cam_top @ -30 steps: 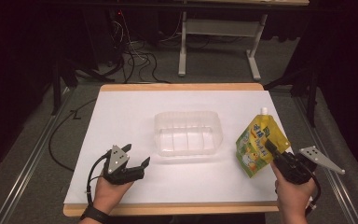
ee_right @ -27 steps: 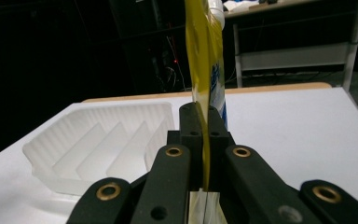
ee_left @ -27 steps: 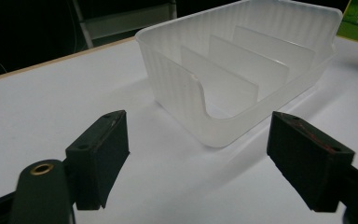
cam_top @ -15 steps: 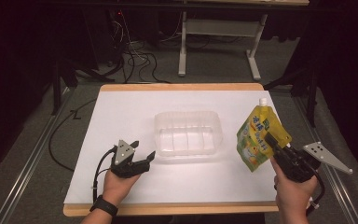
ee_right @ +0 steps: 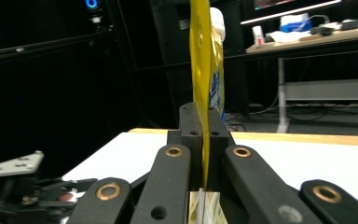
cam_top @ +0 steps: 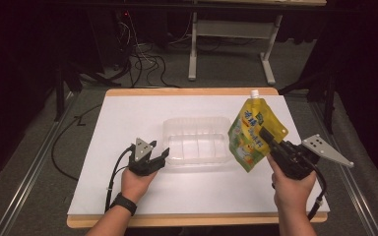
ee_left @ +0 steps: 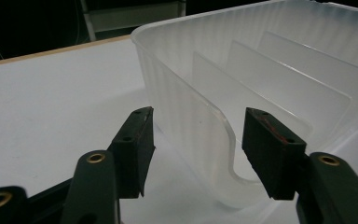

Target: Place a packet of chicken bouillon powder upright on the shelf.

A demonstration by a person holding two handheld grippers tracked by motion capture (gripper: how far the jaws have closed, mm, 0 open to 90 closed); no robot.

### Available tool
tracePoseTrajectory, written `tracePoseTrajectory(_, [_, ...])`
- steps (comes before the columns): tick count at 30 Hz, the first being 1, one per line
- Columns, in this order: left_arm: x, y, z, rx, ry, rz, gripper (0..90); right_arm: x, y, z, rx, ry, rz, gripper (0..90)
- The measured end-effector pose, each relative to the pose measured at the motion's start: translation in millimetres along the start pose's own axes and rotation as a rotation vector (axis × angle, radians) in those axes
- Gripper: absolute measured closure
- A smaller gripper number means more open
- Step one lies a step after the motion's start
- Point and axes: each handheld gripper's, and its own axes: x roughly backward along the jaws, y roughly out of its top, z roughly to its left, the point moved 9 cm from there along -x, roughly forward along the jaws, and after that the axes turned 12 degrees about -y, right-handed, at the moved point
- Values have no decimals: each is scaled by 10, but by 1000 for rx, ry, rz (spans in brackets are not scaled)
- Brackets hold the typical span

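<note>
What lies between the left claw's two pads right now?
The near end wall of the clear plastic container stands between the left claw pads, which have just been closing and are not yet pressing on it, per the left gripper view.

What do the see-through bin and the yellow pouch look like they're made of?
Bin: probably thin frosted plastic; translucent, finely ribbed walls, clear dividers inside. Yellow pouch: apparently flexible glossy printed film with a white plastic spout; it pinches flat between the right gripper's fingers.
</note>
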Motion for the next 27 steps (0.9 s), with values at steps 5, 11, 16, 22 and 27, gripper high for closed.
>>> tracePoseTrajectory(5, [-113, -62, -51, -29, -15, 24, 571, -226, -22, 264, 7, 43, 6, 900])
tracePoseTrajectory(11, [-127, -105, -54, -46, 7, 26, 664, -413, -69, 449, 15, 69, 22, 900])
tracePoseTrajectory(16, [-111, -106, -83, -55, 14, 28, 683, -577, -122, 609, 18, 93, 38, 900])
tracePoseTrajectory(22, [-84, -105, -159, -64, 6, 23, 708, -729, -173, 732, 14, 105, 42, 900])
tracePoseTrajectory(27, [-77, -103, -176, -73, 5, 23, 716, -868, -224, 812, 21, 101, 46, 900])
